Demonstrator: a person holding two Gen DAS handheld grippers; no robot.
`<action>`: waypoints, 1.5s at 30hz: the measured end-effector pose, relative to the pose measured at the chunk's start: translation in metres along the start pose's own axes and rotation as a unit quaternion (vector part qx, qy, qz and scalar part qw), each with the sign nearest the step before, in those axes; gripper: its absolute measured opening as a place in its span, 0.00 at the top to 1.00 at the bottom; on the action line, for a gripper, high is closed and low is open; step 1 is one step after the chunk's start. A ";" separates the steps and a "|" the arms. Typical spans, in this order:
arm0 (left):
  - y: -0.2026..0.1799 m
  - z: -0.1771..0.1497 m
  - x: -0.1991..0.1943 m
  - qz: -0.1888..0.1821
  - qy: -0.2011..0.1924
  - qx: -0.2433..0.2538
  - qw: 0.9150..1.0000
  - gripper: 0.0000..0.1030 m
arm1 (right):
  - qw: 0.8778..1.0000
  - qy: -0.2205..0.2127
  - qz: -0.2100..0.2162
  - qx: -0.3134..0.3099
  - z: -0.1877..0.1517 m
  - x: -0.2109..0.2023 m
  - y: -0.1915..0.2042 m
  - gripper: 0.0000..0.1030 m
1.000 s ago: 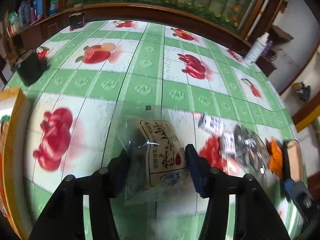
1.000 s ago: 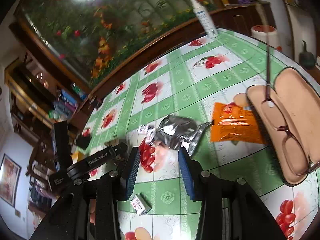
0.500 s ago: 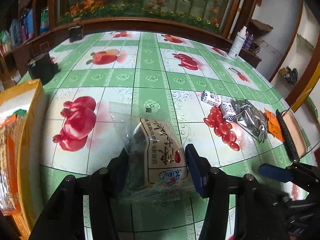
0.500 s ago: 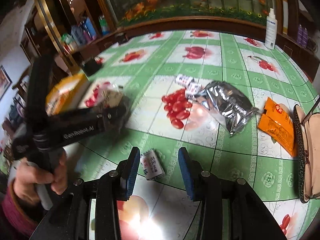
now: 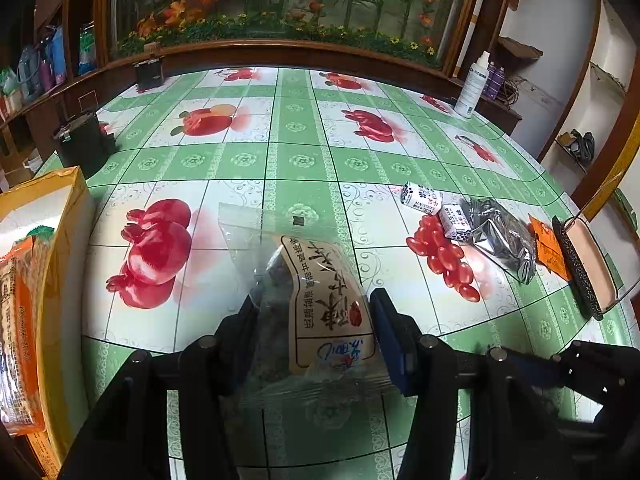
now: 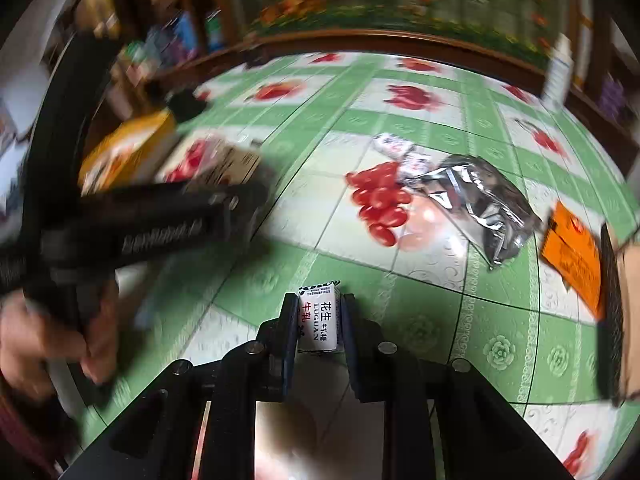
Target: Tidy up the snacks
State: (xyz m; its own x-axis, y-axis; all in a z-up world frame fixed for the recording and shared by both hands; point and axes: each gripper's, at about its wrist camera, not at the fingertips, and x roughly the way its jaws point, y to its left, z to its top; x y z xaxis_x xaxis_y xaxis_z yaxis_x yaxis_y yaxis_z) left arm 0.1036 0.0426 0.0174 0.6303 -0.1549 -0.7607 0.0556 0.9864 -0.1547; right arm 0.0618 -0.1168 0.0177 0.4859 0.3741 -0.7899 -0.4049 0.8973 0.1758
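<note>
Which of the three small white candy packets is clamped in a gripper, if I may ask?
The small white candy packet in the right gripper; the other two lie beside the crumpled silver pouch.

L gripper (image 5: 312, 332): fingers clamped on bag | R gripper (image 6: 318, 320): fingers pinched on candy | both tilted down

The table (image 5: 296, 148), covered in a green fruit-print cloth, is being occupied by a silver pouch (image 5: 502, 238), an orange packet (image 5: 548, 246), two small candies (image 5: 438, 208), a clear snack bag (image 5: 304, 292) and a spray bottle (image 5: 472, 86).
</note>
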 end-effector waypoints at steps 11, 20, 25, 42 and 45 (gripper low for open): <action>-0.018 -0.004 -0.009 0.024 -0.034 0.043 0.998 0.53 | 0.993 -0.087 -0.001 0.080 0.012 -0.035 -0.020 0.78; -0.037 -0.005 -0.035 0.055 -0.113 0.088 0.988 0.66 | 0.991 -0.086 -0.001 0.104 0.014 -0.033 -0.032 0.78; -0.039 -0.002 -0.035 0.050 -0.101 0.093 0.989 0.68 | 0.990 -0.082 -0.003 0.112 0.012 -0.032 -0.036 0.78; -0.009 0.003 0.003 -0.003 -0.005 0.006 1.000 0.22 | 0.987 -0.088 0.014 0.133 0.010 -0.039 -0.042 0.78; -0.013 0.002 0.010 0.002 0.001 0.014 1.000 0.34 | 0.988 -0.086 0.016 0.124 0.009 -0.038 -0.037 0.78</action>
State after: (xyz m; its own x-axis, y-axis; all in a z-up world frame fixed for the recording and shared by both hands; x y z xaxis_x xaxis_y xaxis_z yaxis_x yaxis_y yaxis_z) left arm 0.1108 0.0283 0.0127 0.6285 -0.1516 -0.7629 0.0748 0.9881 -0.1347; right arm 0.0656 -0.1615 0.0465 0.6095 0.4185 -0.6734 -0.2301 0.9062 0.3549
